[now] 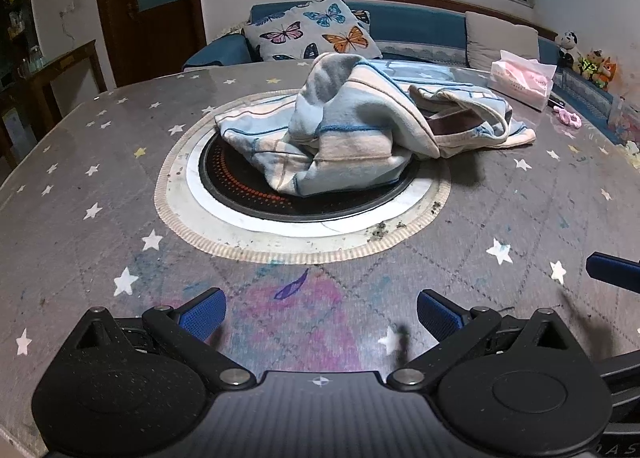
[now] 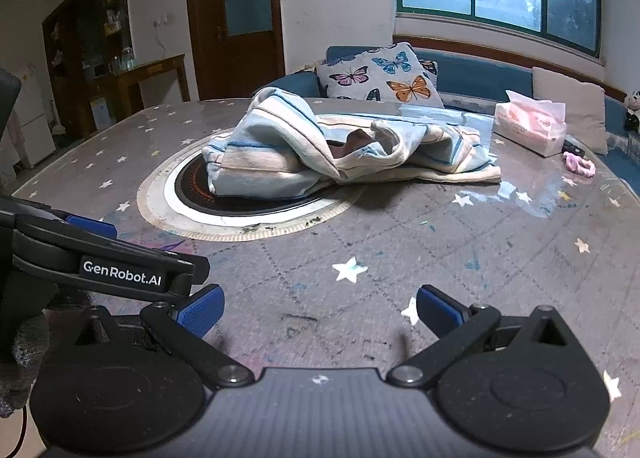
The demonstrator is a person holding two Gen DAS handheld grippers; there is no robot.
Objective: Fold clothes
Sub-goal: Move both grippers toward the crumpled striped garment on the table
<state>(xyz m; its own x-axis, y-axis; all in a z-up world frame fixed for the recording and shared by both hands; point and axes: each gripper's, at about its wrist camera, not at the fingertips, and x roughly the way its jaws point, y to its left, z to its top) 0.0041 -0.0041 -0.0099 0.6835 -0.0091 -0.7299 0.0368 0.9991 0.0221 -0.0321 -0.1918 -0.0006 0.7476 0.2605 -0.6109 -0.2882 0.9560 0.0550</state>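
A crumpled light-blue and cream striped garment [image 1: 352,129] [image 2: 340,149] lies in a heap on the round table, partly over the black hotplate [image 1: 248,189] [image 2: 200,187] in the middle. My left gripper [image 1: 320,318] hovers over the near table edge, well short of the garment, open with nothing between its blue pads. My right gripper [image 2: 320,312] is beside it to the right, also open and empty. A blue fingertip of the right gripper [image 1: 612,272] shows at the right edge of the left wrist view; the left gripper's arm [image 2: 100,262] crosses the left side of the right wrist view.
The table [image 1: 500,217] [image 2: 460,250] has a grey star-patterned cover. A pink tissue pack [image 1: 524,81] [image 2: 530,127] and a pink hair tie [image 1: 568,117] [image 2: 580,165] sit at the far right. Behind the table are a blue sofa with a butterfly cushion [image 1: 312,29] [image 2: 380,73] and soft toys [image 1: 592,63].
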